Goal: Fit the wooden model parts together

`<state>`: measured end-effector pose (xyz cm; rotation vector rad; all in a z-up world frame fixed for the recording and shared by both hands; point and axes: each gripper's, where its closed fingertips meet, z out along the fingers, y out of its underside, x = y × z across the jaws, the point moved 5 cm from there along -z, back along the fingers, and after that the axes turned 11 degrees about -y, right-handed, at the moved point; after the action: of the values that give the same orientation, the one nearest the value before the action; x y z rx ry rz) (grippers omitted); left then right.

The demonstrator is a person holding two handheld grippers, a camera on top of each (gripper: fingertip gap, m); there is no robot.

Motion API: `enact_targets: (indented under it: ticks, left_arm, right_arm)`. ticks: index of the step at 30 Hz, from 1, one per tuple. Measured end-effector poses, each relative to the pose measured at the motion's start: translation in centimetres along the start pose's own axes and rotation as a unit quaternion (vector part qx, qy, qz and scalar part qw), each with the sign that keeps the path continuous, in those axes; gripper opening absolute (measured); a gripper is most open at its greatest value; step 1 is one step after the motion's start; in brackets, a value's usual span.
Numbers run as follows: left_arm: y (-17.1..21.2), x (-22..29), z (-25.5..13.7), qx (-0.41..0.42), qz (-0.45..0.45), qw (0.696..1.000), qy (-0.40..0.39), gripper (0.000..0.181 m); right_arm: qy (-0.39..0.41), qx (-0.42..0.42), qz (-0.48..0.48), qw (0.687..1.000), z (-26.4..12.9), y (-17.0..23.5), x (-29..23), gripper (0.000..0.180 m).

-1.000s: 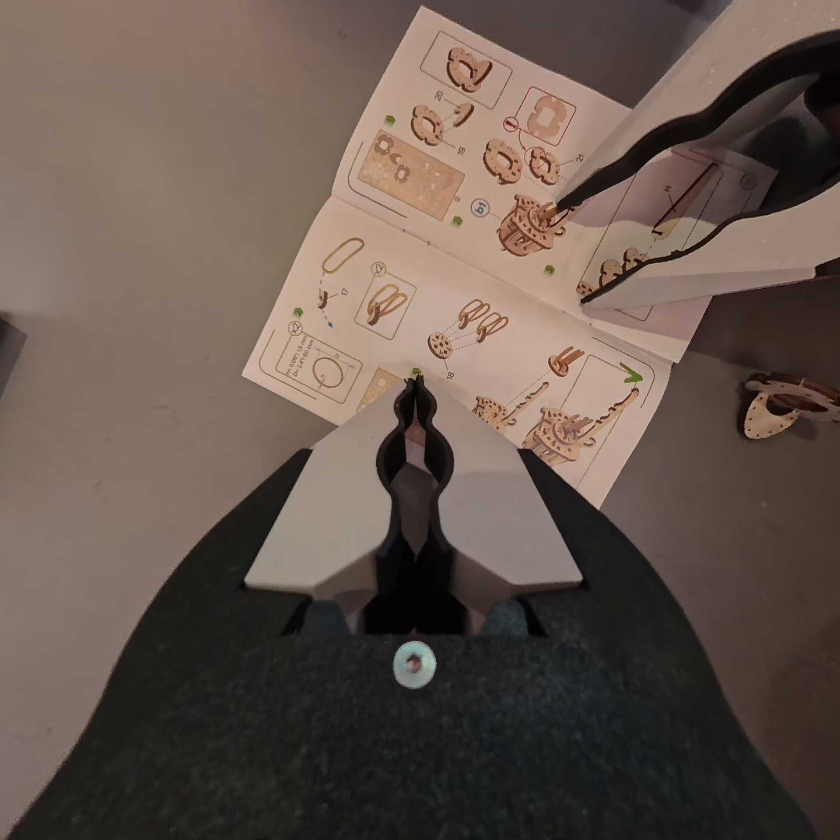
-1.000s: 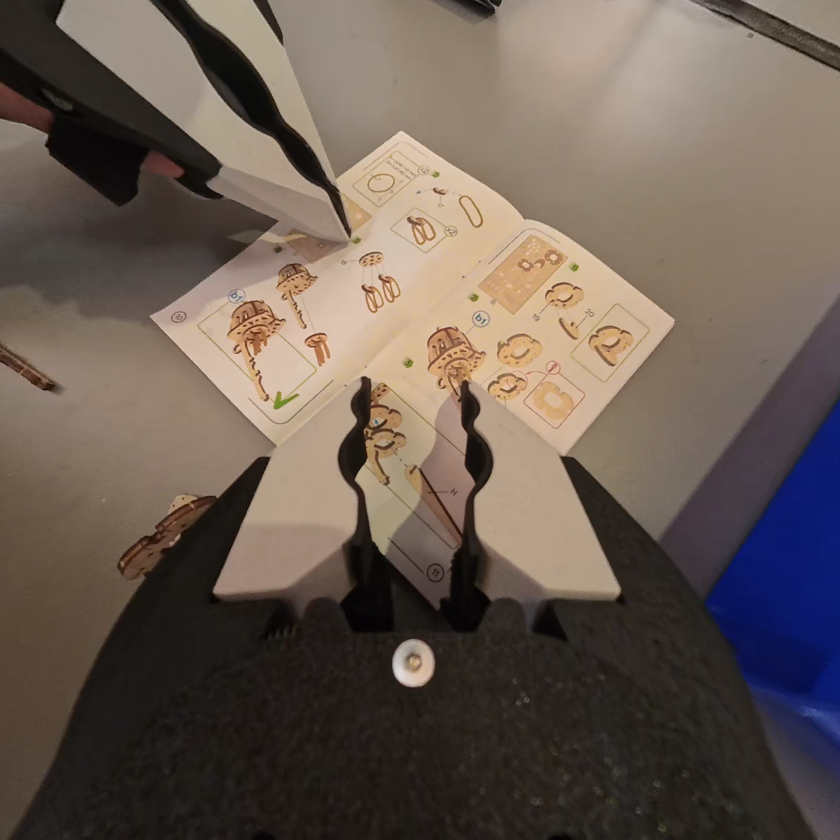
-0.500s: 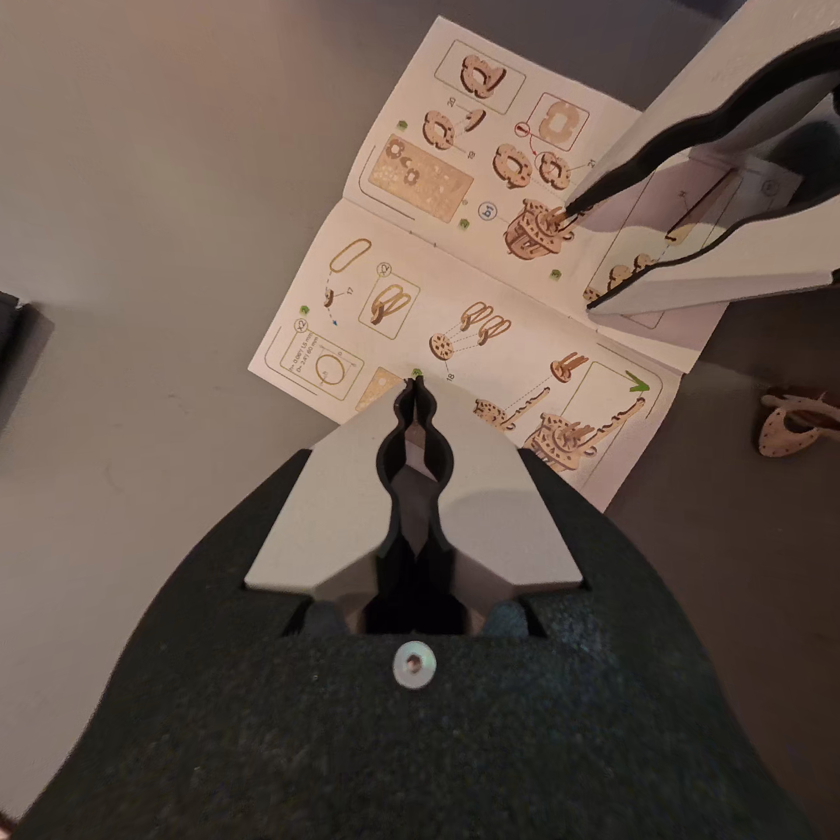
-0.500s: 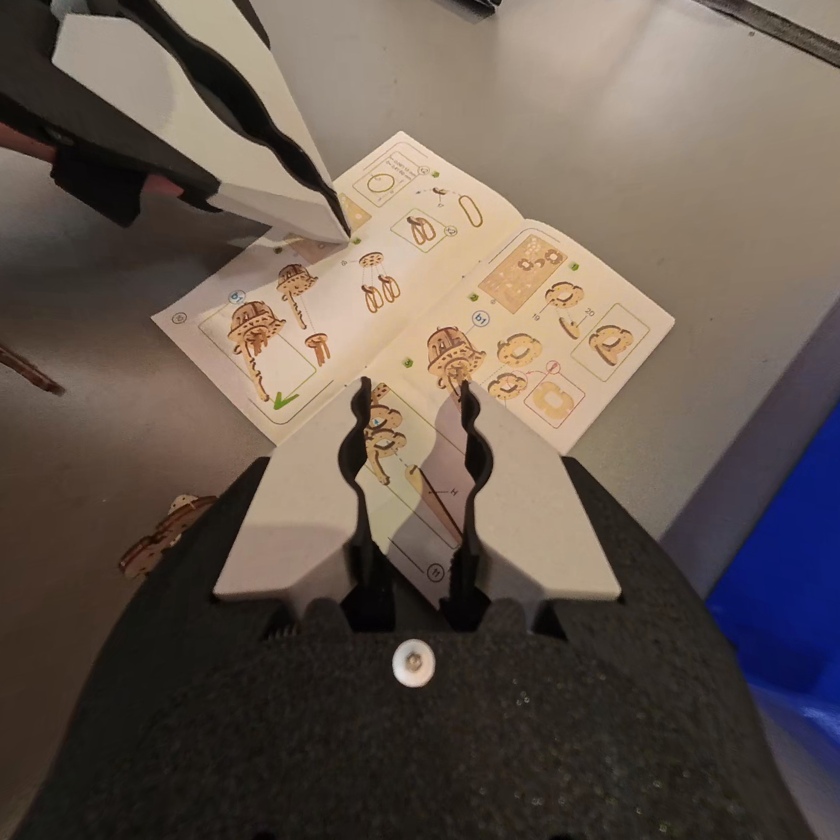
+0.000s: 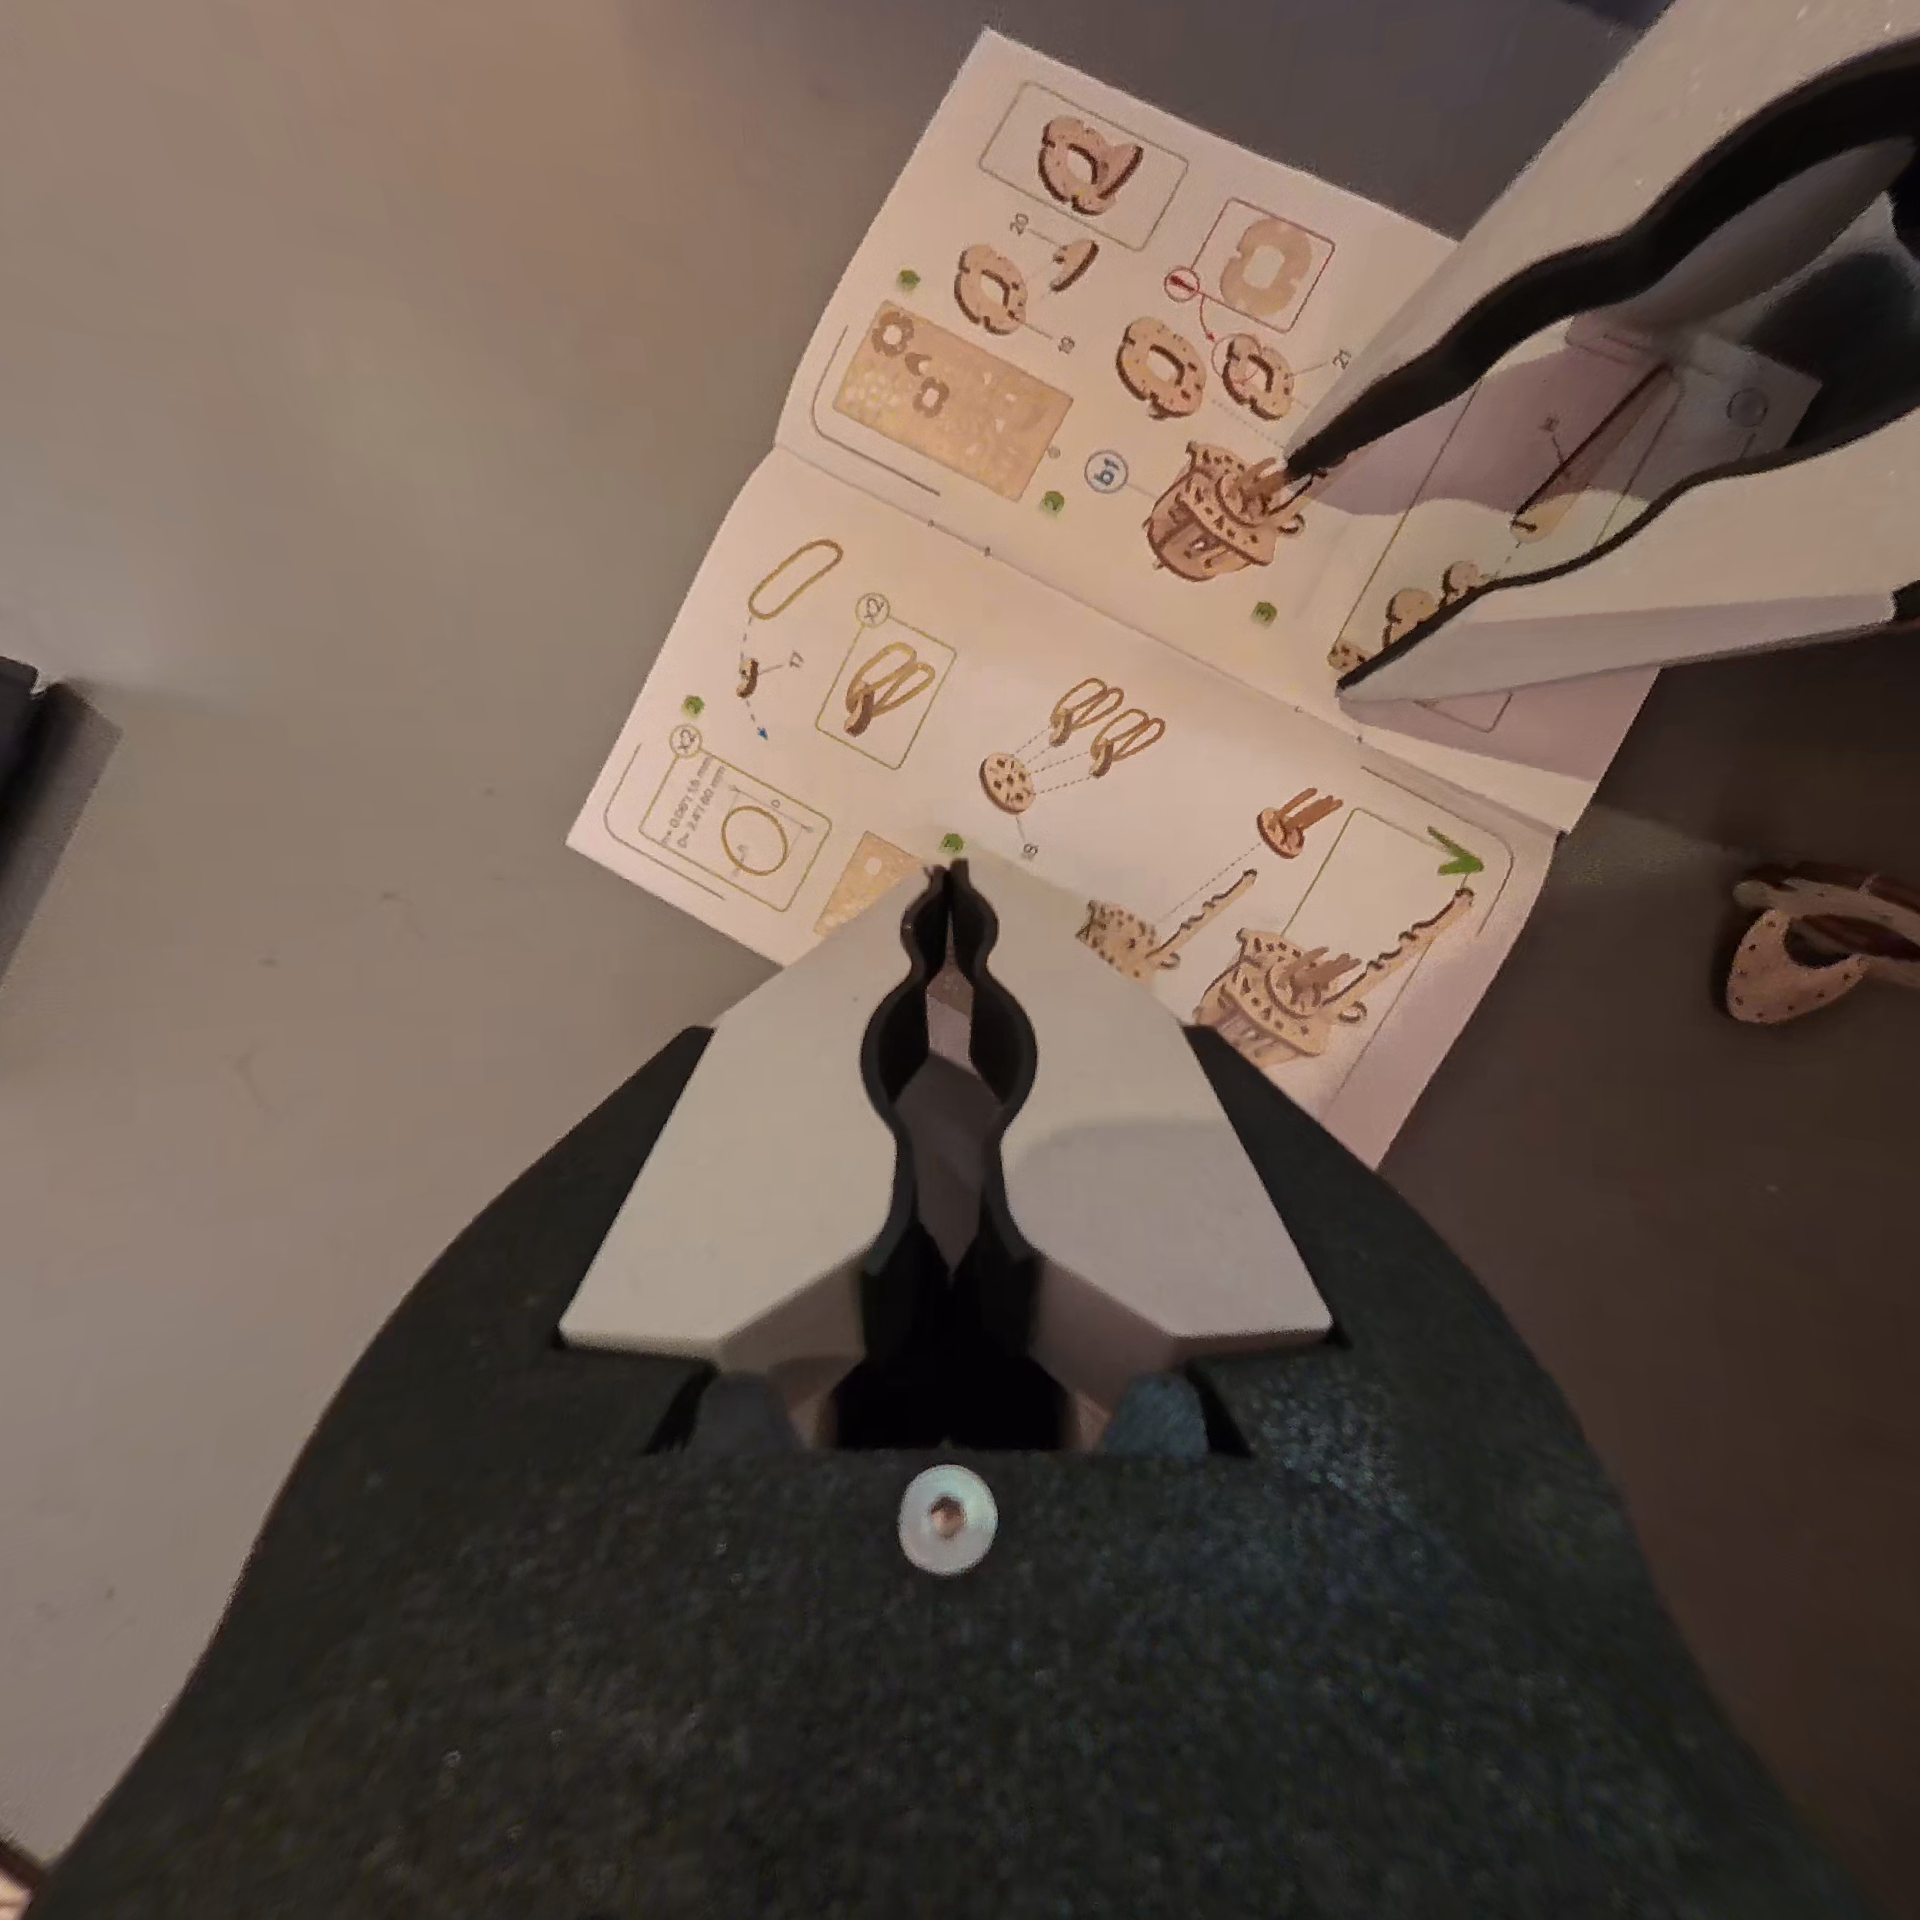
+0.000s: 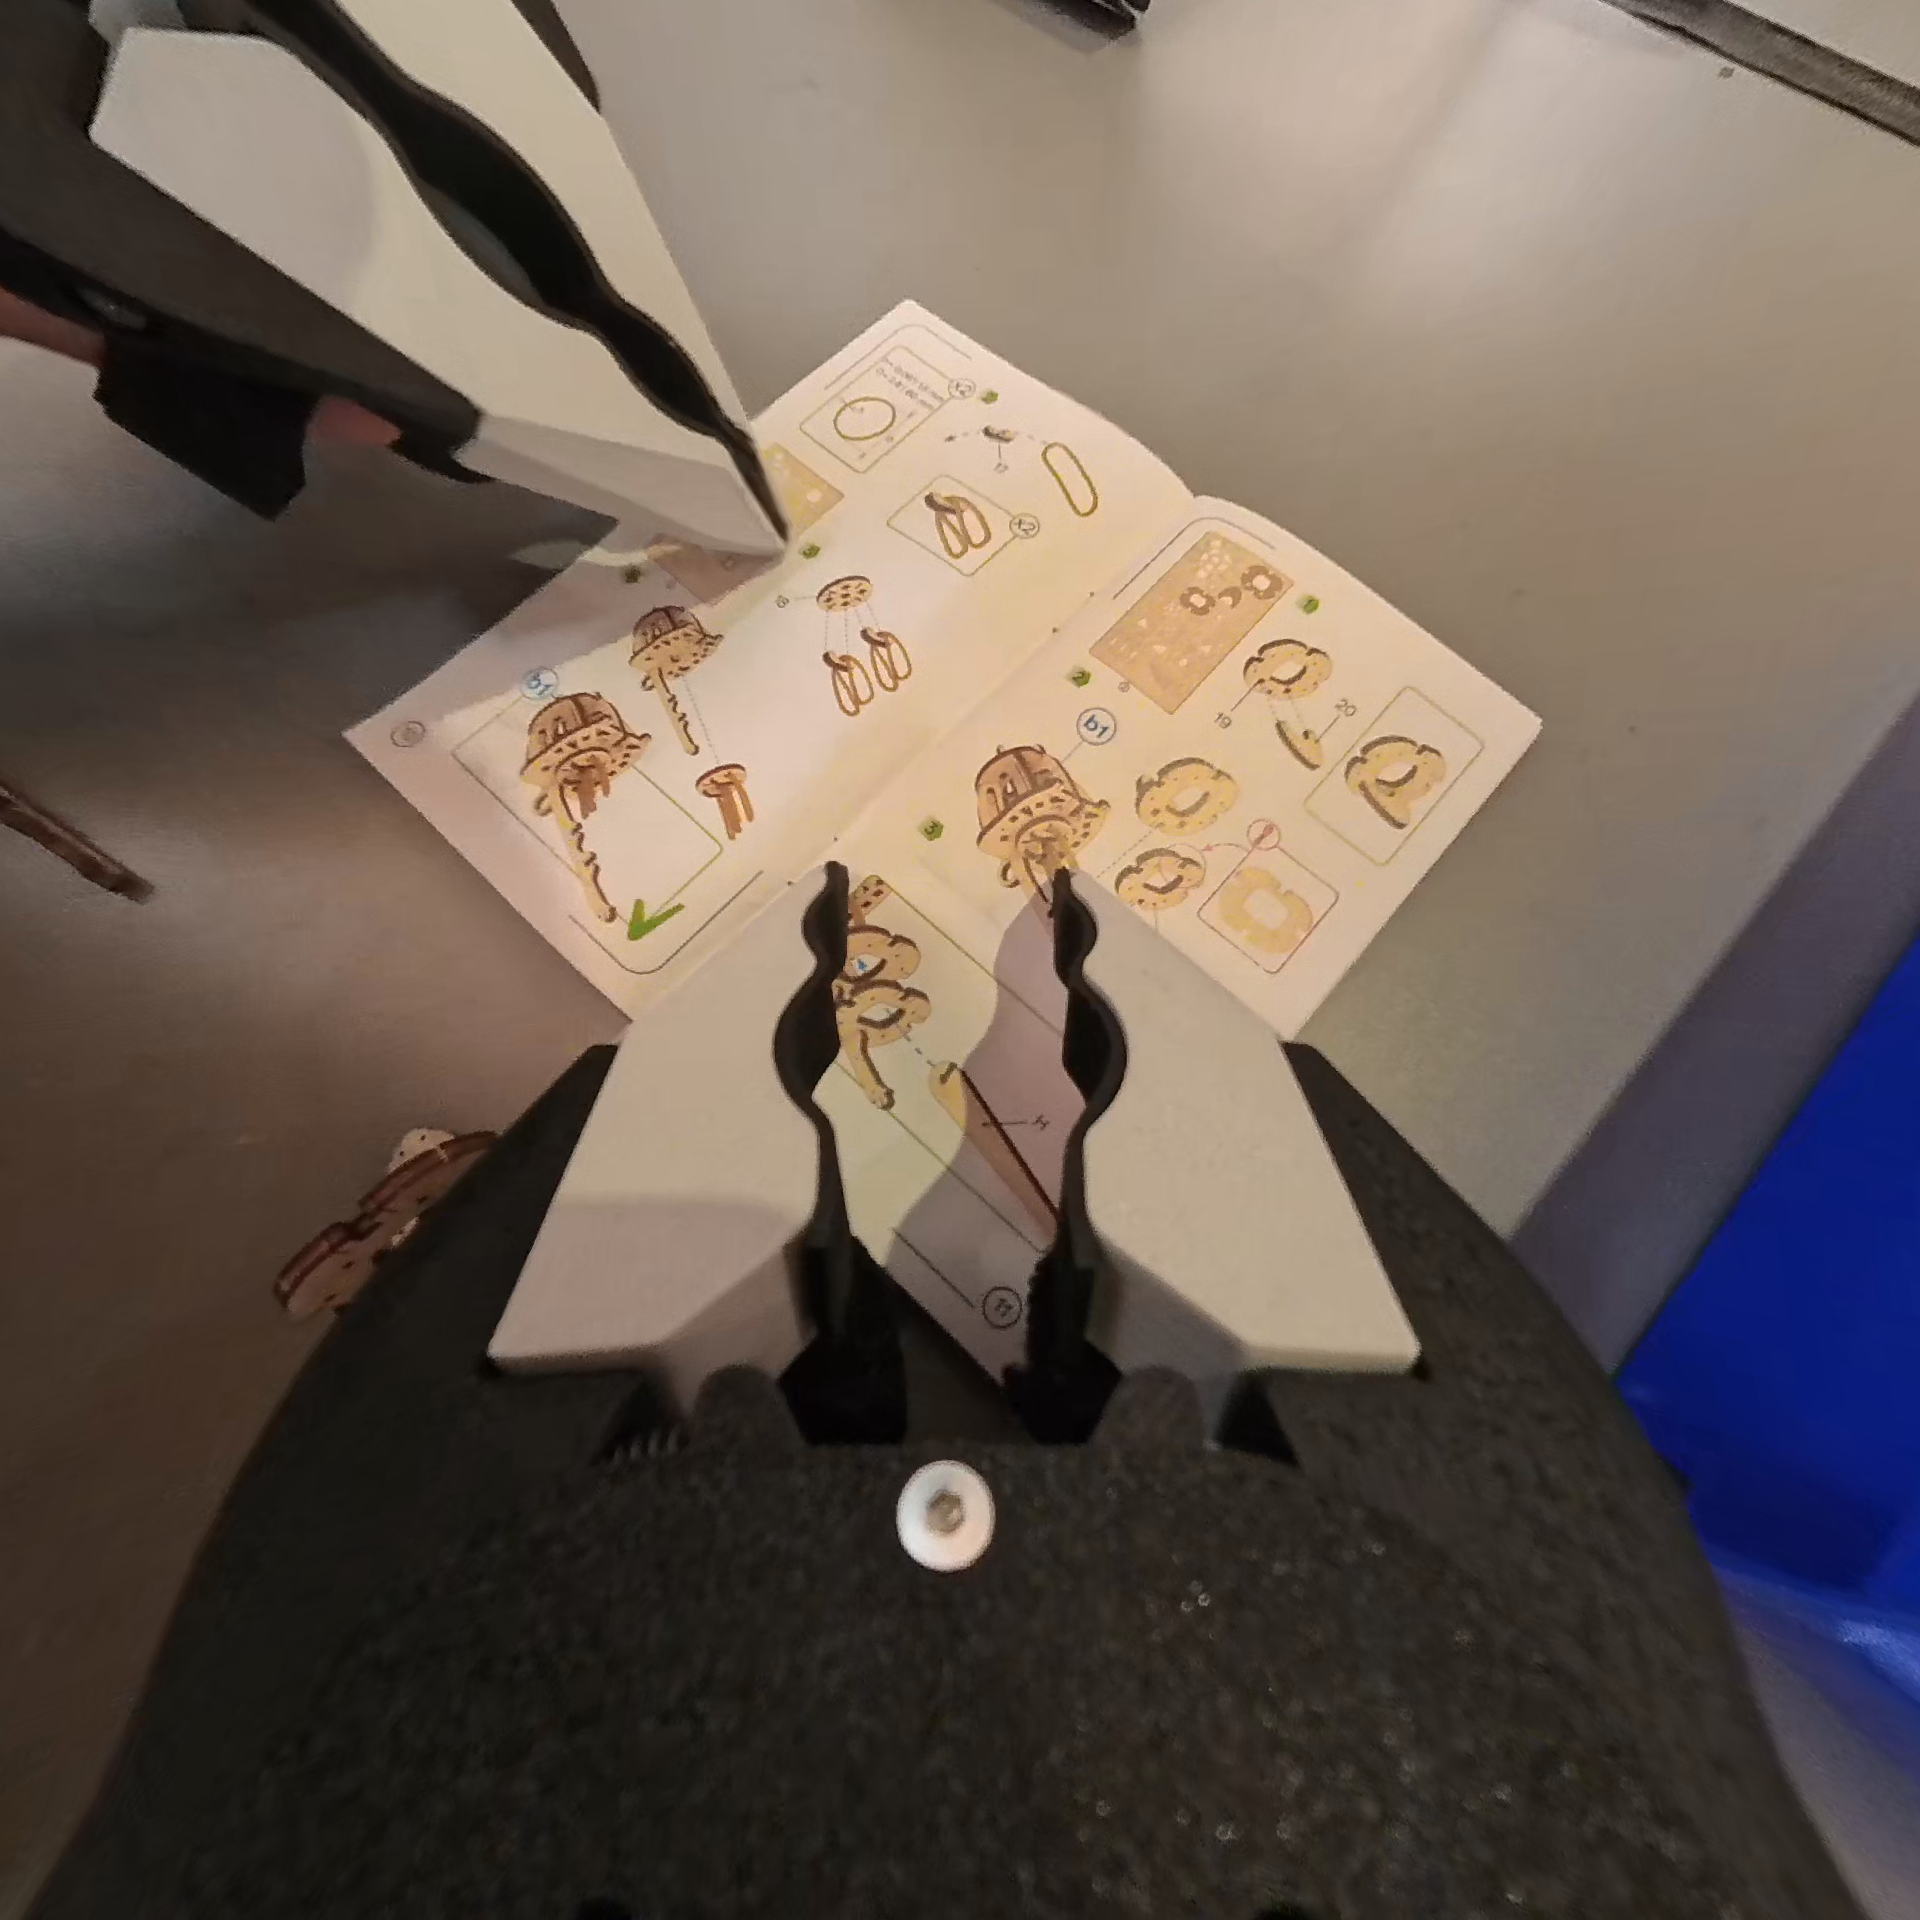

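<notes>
An open instruction booklet lies flat on the grey table; it also shows in the right wrist view. My left gripper is shut and empty, its tip resting on the booklet's near edge. My right gripper is open and empty, its fingertips down on the booklet's other page. A small wooden model part with dotted holes lies on the table to the right of the booklet. In the right wrist view a wooden part lies at the left, partly hidden by my gripper body.
A blue bin sits beyond the table edge at the right. A thin dark wooden strip lies at the far left. A dark object sits at the left edge of the left wrist view.
The left gripper has drifted slightly, so the booklet and wooden part sit a little further right in its view. Both grippers keep their tips on the booklet; jaws unchanged.
</notes>
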<state>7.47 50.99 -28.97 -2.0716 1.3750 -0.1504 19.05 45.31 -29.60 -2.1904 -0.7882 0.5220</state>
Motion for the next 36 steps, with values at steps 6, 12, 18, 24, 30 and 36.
enact_targets:
  ticks: [6,12,18,24,30,36]
  left_arm:
    - [-0.8,-0.5,-2.9,0.067,-0.048,0.995,0.055,0.000]
    - [0.3,1.8,-3.4,0.029,-0.016,0.993,0.114,0.040]
    - [1.3,2.9,-4.8,0.020,0.021,0.992,0.120,0.073]
    - [2.1,2.8,-4.5,0.002,0.026,0.994,0.107,0.068]
    - [2.4,2.1,-4.8,-0.009,0.055,0.996,0.075,0.047]
    - [2.5,1.1,-6.3,-0.009,0.046,0.996,0.072,0.047]
  right_arm:
    - [0.001,0.000,-0.001,1.000,0.0,0.0,0.0,0.039]
    - [0.001,0.000,-0.001,1.000,0.0,0.0,0.0,0.039]
    - [0.001,0.000,-0.001,1.000,0.0,0.0,0.0,0.039]
    - [0.000,0.000,0.000,1.000,0.0,0.0,0.0,0.039]
    - [0.001,0.000,-0.001,1.000,0.0,0.0,0.0,0.039]
    - [0.001,0.000,-0.001,1.000,0.0,0.0,0.0,0.039]
